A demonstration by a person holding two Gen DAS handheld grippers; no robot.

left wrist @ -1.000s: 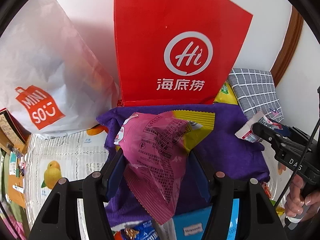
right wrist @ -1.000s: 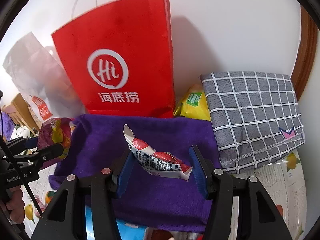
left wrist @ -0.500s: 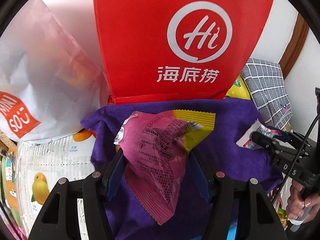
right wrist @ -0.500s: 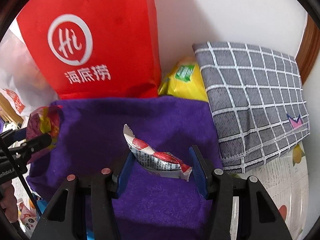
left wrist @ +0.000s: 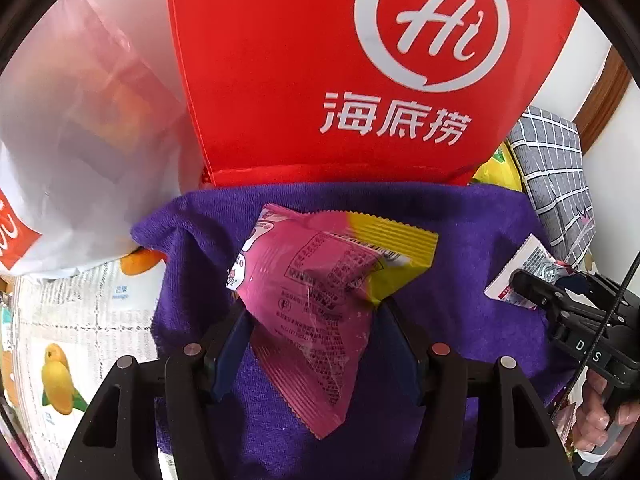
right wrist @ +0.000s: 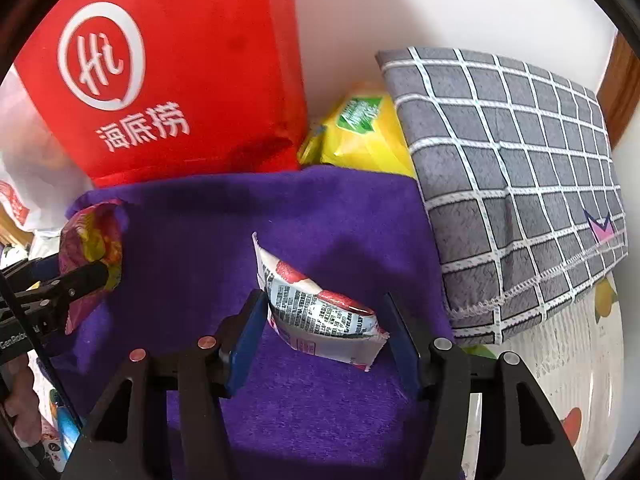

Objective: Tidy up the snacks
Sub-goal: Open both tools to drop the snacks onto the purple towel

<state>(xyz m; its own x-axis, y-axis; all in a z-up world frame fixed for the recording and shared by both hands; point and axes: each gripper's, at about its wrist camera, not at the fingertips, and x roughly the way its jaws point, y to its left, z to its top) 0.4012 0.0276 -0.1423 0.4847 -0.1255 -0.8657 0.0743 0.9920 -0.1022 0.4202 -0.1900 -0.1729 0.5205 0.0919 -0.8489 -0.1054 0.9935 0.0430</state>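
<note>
My left gripper [left wrist: 314,312] is shut on a pink and yellow snack packet [left wrist: 316,300] just above a purple cloth [left wrist: 460,240]. My right gripper [right wrist: 320,312] has a white and red snack packet [right wrist: 316,316] between its blue pads. Its jaws are opening, and the packet still touches both pads, low over the purple cloth [right wrist: 320,220]. From the left wrist view the right gripper [left wrist: 532,284] shows at the right edge with its white packet [left wrist: 520,268]. The left gripper [right wrist: 92,276] and pink packet [right wrist: 90,240] show at the left of the right wrist view.
A red paper bag [left wrist: 320,80] stands right behind the purple cloth against the wall. A white plastic bag [left wrist: 80,140] is on its left. A yellow packet [right wrist: 360,132] and a grey checked cloth [right wrist: 512,184] are on its right. A fruit-print cover [left wrist: 80,320] lies underneath.
Both grippers have come down and closer to the purple cloth and red bag with their packets. The right gripper's fingers stand slightly wider than before.
</note>
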